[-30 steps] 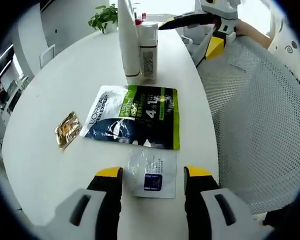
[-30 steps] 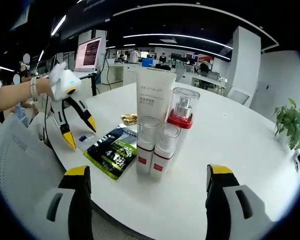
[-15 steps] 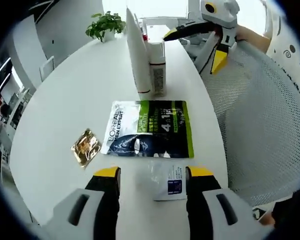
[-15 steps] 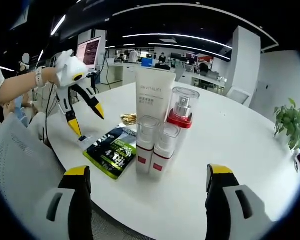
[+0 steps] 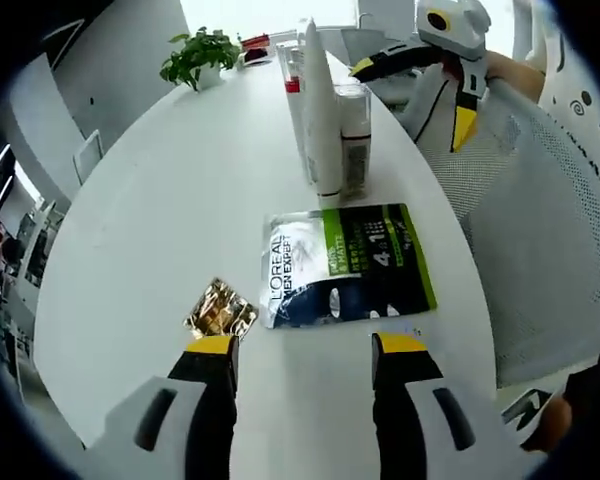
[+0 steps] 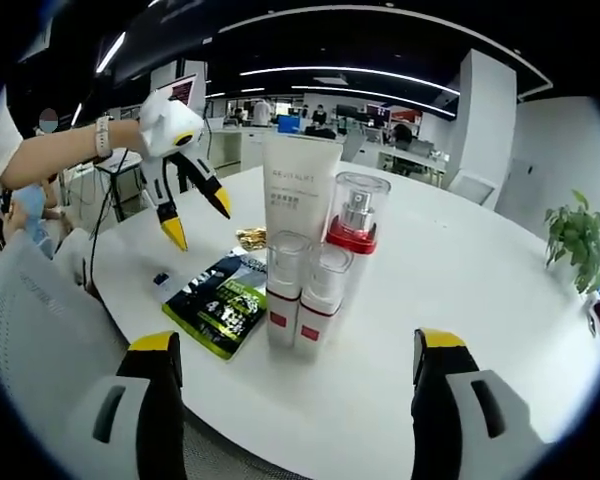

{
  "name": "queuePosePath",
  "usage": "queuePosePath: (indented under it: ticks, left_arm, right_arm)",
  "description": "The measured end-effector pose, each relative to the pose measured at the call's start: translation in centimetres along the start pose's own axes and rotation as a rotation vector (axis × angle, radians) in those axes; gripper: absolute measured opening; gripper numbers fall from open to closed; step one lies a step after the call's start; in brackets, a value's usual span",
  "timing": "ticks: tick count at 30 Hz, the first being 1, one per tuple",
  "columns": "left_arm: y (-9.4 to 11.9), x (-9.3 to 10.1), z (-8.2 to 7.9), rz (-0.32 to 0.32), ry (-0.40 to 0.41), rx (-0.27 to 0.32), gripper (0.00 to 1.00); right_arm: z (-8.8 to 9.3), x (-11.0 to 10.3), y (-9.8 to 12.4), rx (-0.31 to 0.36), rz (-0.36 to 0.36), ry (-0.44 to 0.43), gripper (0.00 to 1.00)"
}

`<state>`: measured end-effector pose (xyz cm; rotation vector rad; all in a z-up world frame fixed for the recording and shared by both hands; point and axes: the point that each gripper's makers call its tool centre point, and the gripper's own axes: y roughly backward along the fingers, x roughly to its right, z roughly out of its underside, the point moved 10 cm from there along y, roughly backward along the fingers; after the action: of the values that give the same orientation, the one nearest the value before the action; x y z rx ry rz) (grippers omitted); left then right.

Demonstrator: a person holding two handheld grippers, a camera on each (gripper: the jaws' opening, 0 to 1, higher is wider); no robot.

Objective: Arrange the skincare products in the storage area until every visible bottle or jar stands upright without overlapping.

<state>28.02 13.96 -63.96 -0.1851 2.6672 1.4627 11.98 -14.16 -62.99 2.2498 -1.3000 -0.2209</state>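
**Desk:** What does the left gripper view give us?

**Photographer:** The left hand-held gripper (image 5: pixel 305 350) hangs over a round white tabletop (image 5: pixel 140 200), jaws wide, nothing between them. Below lie a flat L'Oréal sachet (image 5: pixel 345 265) and, just beside it, a small gold foil packet (image 5: pixel 220 312). Beyond stands a tight cluster: a white tube (image 5: pixel 322 115) with a clear-capped bottle (image 5: pixel 354 135) touching it. The right hand-held gripper (image 5: pixel 420 85) hovers near that cluster, over a mesh chair (image 5: pixel 540 250). A potted plant (image 5: pixel 195 55) sits at the far edge.

**Desk:** And the right gripper view?

**Photographer:** The same cluster seen upright — the tube (image 6: pixel 300 190), a red-collared pump bottle (image 6: pixel 353 235), two small red-banded bottles (image 6: pixel 298 300) pressed together in front. The sachet (image 6: pixel 217 312) lies flat beside them, and a small clear packet (image 6: pixel 163 281) lies nearby. The right gripper's (image 6: pixel 300 375) own jaws are spread wide and empty. The left one (image 6: pixel 195 220) hangs open above the sachets.

**Desk:** Which step is this?

**Photographer:** The bottles look finished — I'd judge it a check. Next, perhaps tidying the flat sachets, without nudging the standing group.
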Motion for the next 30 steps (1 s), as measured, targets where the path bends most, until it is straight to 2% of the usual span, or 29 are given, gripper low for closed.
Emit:
queuePosePath:
  ticks: [7, 13, 18, 22, 27, 30]
  left_arm:
    - [-1.1, -2.0, 0.0, 0.007, -0.025, -0.028, 0.48]
    - [-1.8, -3.4, -0.4, 0.007, -0.051, -0.036, 0.5]
    - [-2.7, -4.4, -0.5, 0.041, -0.118, -0.075, 0.5]
    - [-3.2, -5.1, -0.6, 0.072, -0.149, -0.05, 0.5]
    - [-4.0, -6.2, -0.6, 0.099, -0.201, -0.104, 0.49]
    - [-4.4, -6.7, -0.6, 0.122, -0.213, -0.107, 0.47]
  right_arm:
    - [0.0, 0.4, 0.0, 0.009, 0.018, -0.034, 0.96]
    - [0.1, 0.2, -0.1, -0.005, 0.014, -0.009, 0.98]
    - [0.1, 0.3, -0.1, -0.002, 0.019, -0.011, 0.98]
    - [0.2, 0.3, -0.1, -0.007, 0.023, -0.016, 0.98]
    - [0.3, 0.3, -0.2, -0.019, 0.023, -0.012, 0.98]
    - [0.4, 0.3, -0.2, -0.027, 0.028, -0.011, 0.98]
